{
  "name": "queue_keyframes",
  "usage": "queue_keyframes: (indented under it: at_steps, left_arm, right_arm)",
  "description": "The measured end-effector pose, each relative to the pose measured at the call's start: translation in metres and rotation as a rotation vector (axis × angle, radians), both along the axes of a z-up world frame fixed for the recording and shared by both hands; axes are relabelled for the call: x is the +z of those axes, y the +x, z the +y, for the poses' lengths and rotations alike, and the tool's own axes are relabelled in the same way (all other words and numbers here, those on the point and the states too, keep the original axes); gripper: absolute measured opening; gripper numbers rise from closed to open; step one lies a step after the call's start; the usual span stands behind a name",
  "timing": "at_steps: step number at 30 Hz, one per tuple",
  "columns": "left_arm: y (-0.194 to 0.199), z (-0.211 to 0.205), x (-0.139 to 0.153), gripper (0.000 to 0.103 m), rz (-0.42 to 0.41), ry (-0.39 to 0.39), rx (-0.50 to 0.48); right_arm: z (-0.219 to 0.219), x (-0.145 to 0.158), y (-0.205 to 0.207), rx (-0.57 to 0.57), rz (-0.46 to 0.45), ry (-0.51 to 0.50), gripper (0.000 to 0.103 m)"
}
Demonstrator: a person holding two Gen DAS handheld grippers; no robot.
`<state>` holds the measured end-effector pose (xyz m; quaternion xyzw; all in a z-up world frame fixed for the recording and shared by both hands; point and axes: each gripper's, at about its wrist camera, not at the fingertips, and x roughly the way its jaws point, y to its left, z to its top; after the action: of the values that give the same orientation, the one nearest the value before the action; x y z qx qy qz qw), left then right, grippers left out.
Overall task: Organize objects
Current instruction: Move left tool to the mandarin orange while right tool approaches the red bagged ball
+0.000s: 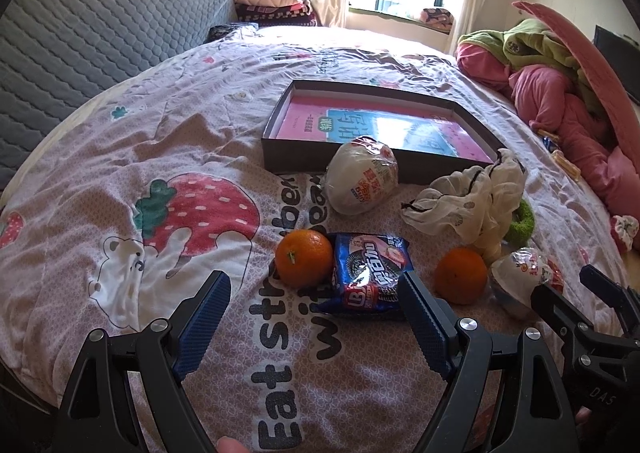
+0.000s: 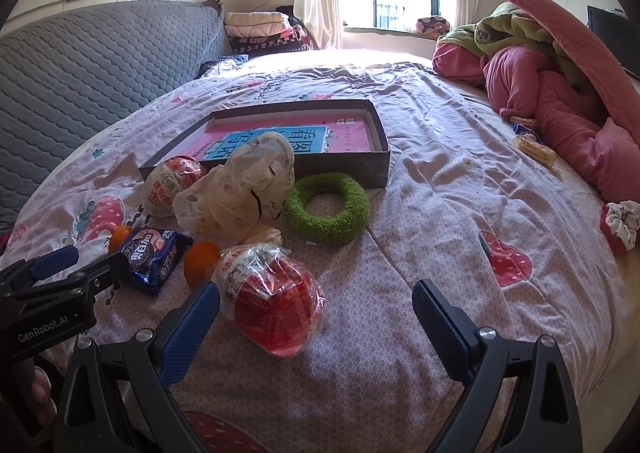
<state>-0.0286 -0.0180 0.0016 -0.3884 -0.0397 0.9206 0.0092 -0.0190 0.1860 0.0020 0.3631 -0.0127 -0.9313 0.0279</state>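
Note:
On the bed lie a shallow dark box (image 1: 280, 151) (image 2: 376, 169) holding a pink-and-blue book, two oranges (image 1: 304, 259) (image 1: 461, 275), a blue cookie packet (image 1: 370, 273) (image 2: 154, 257), two wrapped egg-shaped snacks (image 1: 360, 181) (image 2: 276, 301), a white scrunchie (image 1: 472, 197) (image 2: 240, 189) and a green ring (image 2: 328, 209). My left gripper (image 1: 312, 317) is open, just short of the packet and the near orange. My right gripper (image 2: 316, 317) is open, with the red-wrapped snack between its fingers.
A grey quilted headboard (image 1: 100, 33) stands at the left. A pile of pink and green bedding (image 2: 560, 93) fills the right side. Biscuit packets (image 2: 532, 145) and a red-white scrunchie (image 2: 620, 225) lie near it. Folded blankets (image 2: 260, 31) sit by the window.

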Motion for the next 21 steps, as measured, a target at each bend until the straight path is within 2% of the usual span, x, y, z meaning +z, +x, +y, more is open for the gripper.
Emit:
queue_keyframes:
  at_steps: [12, 21]
  left_arm:
    - [-0.013, -0.028, -0.004, 0.086, -0.016, 0.005, 0.066]
    - [-0.015, -0.046, -0.009, 0.086, -0.024, -0.019, 0.053]
  right_arm:
    - [-0.001, -0.003, -0.006, 0.011, -0.019, -0.009, 0.097]
    - [-0.004, -0.006, -0.007, 0.021, -0.028, -0.003, 0.097]
